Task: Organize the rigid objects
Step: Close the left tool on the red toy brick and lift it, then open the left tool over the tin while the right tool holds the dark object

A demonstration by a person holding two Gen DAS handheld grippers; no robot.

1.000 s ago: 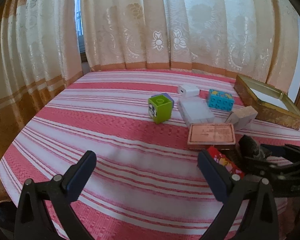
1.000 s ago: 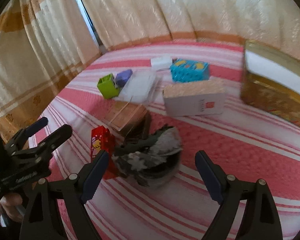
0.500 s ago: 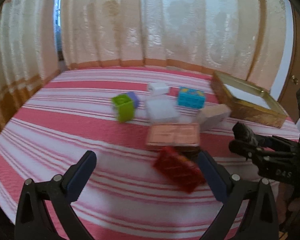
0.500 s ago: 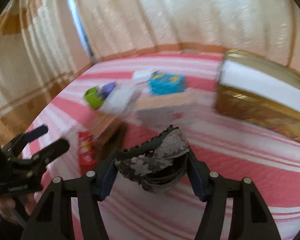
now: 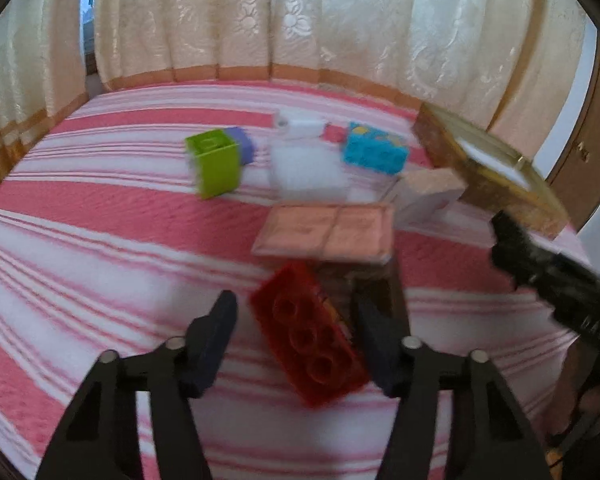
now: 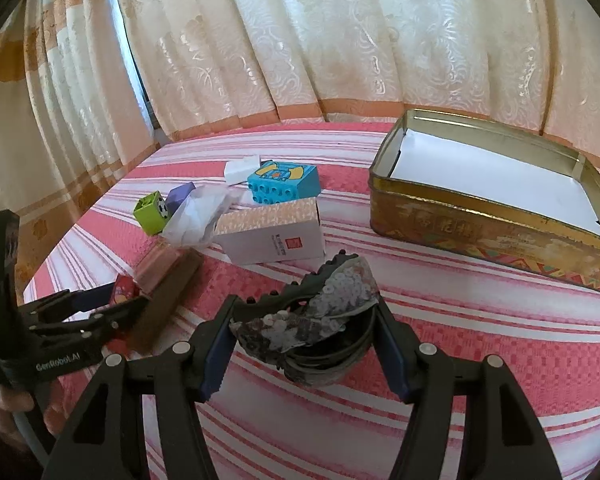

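A red studded brick lies on the striped cloth, tilted, between the fingers of my left gripper. Its jaws are closing; a gap still shows between the left pad and the brick. The same brick peeks out beside that gripper in the right wrist view. My right gripper is shut on a black sequined hair clip, held just above the cloth. An open gold tin lined with white stands to the right and beyond it.
Behind the red brick lie a flat pink box, a green block, a purple block, a clear plastic box, a white charger, a blue brick and a white carton. Curtains hang behind.
My left gripper came down over the red brick and its jaws narrowed around it. My right gripper closed on the sequined clip and carried it toward the tin.
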